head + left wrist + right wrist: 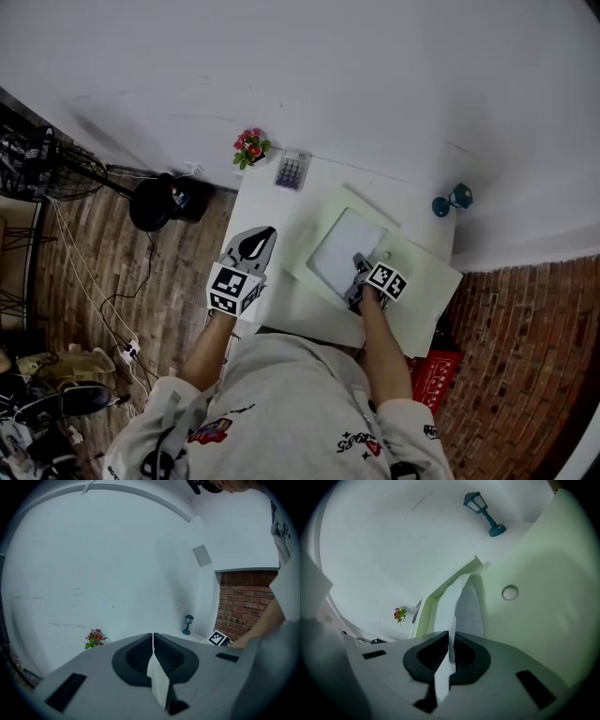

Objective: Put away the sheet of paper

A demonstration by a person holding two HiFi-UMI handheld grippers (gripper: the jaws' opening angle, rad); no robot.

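Observation:
A white sheet of paper (pixel 342 251) lies on an open pale green folder (pixel 422 286) on the white table (pixel 272 211). My right gripper (pixel 359 265) is at the sheet's near edge. In the right gripper view the jaws (pixel 451 634) stand close together with the sheet (pixel 451 599) running out between them toward the folder's far fold (pixel 440 595). A round snap (pixel 510 592) shows on the folder's right leaf. My left gripper (pixel 258 236) hovers over the table's left edge, away from the folder, with its jaws (pixel 153 637) together and pointing at the wall.
A small blue lantern (pixel 450 200) stands at the table's far right corner. A flower pot (pixel 250 147) and a small keypad (pixel 292 171) sit at the far left corner. On the floor are a black object with cables (pixel 155 202) on the left and a red crate (pixel 433 375) on the right.

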